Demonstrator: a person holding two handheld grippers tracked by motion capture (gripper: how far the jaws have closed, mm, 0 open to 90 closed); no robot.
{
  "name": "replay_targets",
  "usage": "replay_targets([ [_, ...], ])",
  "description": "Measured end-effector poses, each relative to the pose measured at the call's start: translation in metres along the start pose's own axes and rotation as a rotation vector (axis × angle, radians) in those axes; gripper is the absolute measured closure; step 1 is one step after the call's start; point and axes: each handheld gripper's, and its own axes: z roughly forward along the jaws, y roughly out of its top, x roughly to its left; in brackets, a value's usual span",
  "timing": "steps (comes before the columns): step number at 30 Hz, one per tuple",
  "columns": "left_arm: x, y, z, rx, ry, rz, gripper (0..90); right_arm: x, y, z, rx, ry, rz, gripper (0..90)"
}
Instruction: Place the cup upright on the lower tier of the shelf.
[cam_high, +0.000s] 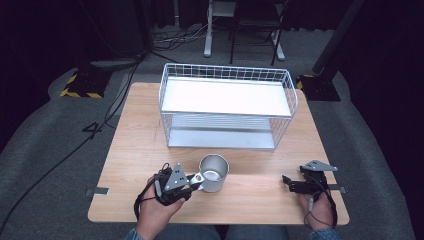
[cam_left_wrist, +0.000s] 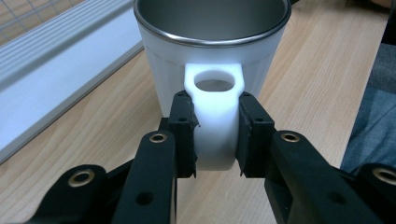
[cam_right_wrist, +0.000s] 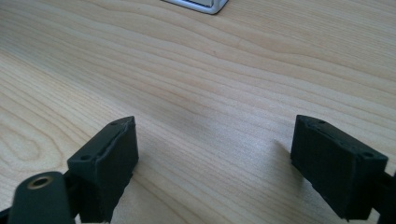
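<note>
Black jaws of our left tool clamp the white handle of the steel mug, which stands on the table before the wire rack. We should lift straight, keeping it level. Our right tool hovers open and empty; its view shows bare wood.

the left tongs rise from the bottom edge, their two black jaws pressed against either side of a white handle — a flat tab with an oval hole near its top. the handle belongs to a mug that is white outside, with a metal rim and a grey metal inside, standing upright on the light wooden table. to the left, a white shelf runs diagonally just beside the mug, with thin wire mesh in the upper corner — at the right edge, blue fabric lies past the table.
</note>
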Motion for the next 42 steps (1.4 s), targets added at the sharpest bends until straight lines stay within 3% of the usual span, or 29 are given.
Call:
replay_targets([
  [18, 0.03, 0.021, 0.0, -0.039, 0.046, -0.049, 71.4, 0.0, 0.0, 0.0, 0.0, -0.006, 0.004, 14.9],
  [28, 0.057, 0.03, 0.01, -0.065, 0.107, -0.1, 71.4, 0.0, 0.0, 0.0, 0.0, -0.013, 0.008, 14.9],
  [34, 0.068, 0.035, 0.015, -0.073, 0.155, -0.105, 71.4, 0.0, 0.0, 0.0, 0.0, -0.013, 0.008, 14.9],
  [35, 0.071, 0.037, 0.016, -0.087, 0.175, -0.115, 71.4, 0.0, 0.0, 0.0, 0.0, -0.013, 0.008, 14.9],
  [42, 0.084, 0.04, 0.021, -0.135, 0.211, -0.177, 71.4, 0.0, 0.0, 0.0, 0.001, -0.014, 0.011, 14.9],
])
